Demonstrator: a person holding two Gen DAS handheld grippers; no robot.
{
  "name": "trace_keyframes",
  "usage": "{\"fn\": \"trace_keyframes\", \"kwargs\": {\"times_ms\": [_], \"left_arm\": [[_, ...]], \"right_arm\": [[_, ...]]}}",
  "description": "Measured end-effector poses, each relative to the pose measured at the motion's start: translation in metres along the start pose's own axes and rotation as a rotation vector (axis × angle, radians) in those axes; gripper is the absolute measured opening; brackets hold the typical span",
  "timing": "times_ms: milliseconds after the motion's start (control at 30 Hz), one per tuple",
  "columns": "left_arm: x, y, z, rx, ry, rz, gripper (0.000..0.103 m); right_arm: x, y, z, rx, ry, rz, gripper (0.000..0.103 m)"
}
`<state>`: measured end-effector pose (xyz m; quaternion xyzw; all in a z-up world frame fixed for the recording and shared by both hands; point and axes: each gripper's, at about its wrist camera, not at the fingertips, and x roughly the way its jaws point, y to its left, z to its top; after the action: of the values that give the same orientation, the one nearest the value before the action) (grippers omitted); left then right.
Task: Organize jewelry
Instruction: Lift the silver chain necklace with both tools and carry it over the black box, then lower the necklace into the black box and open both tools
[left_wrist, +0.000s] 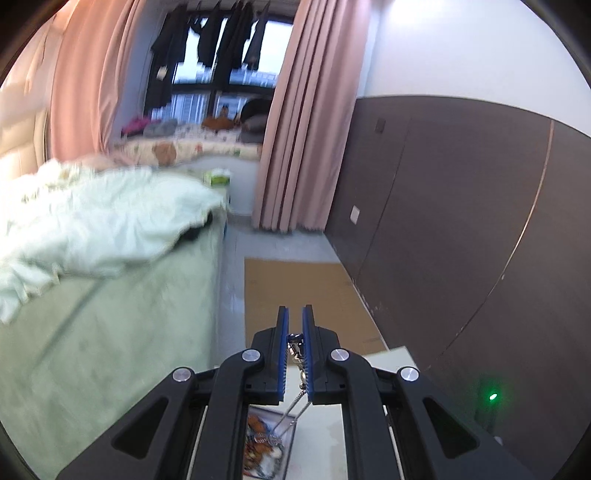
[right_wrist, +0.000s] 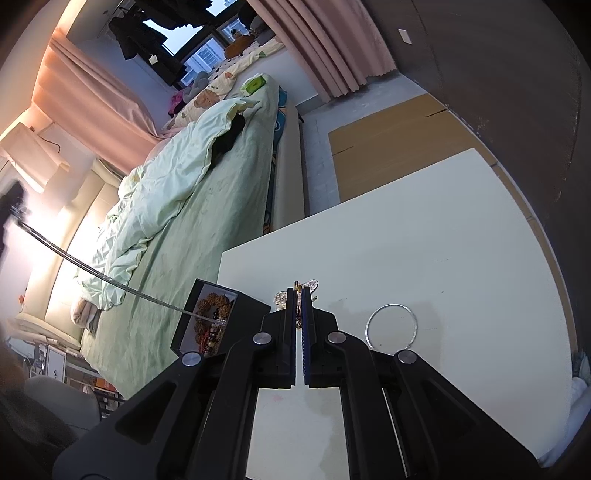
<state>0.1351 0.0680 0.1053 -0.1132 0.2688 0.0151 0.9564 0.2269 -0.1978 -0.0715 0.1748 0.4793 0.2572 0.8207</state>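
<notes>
My left gripper (left_wrist: 295, 314) is shut on a silver chain necklace (left_wrist: 296, 354), caught between its blue pads. The chain hangs down into an open black jewelry box (left_wrist: 271, 443) full of beaded pieces. In the right wrist view the same chain (right_wrist: 96, 275) runs taut from a dark blur at the far left down to the box (right_wrist: 207, 317). My right gripper (right_wrist: 298, 291) is shut over a small silver filigree ornament (right_wrist: 281, 297) with a gold tip. The ornament's wings show on both sides of the fingers. A silver bangle (right_wrist: 391, 326) lies just right of that gripper.
The white table (right_wrist: 443, 240) carries the box at its left edge. A bed with a pale green duvet (right_wrist: 177, 184) stands beyond it. Flattened cardboard (right_wrist: 388, 147) lies on the floor beside a dark brown wall panel (left_wrist: 461, 221). Pink curtains hang at the window.
</notes>
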Motion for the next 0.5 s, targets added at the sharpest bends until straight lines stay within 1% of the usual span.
{"fn": "trace_keyframes", "kwargs": {"times_ms": [167,333,433,500], "left_arm": [[0.036,0.022,-0.046,-0.083,0.050,-0.004,0.005],[0.072,0.043,-0.087,-0.141,0.113,-0.040,0.005],[0.099,0.055,-0.115,-0.177,0.229,-0.036,0.005],[0.106,0.054,-0.122,-0.173,0.264,-0.056,0.005]], "right_arm": [[0.007,0.013,-0.002,-0.021,0.005,0.016,0.004],[0.015,0.028,-0.004,-0.030,0.002,0.061,0.004],[0.022,0.036,-0.007,-0.036,0.006,0.078,0.004],[0.027,0.043,-0.008,-0.048,0.009,0.083,0.004]]}}
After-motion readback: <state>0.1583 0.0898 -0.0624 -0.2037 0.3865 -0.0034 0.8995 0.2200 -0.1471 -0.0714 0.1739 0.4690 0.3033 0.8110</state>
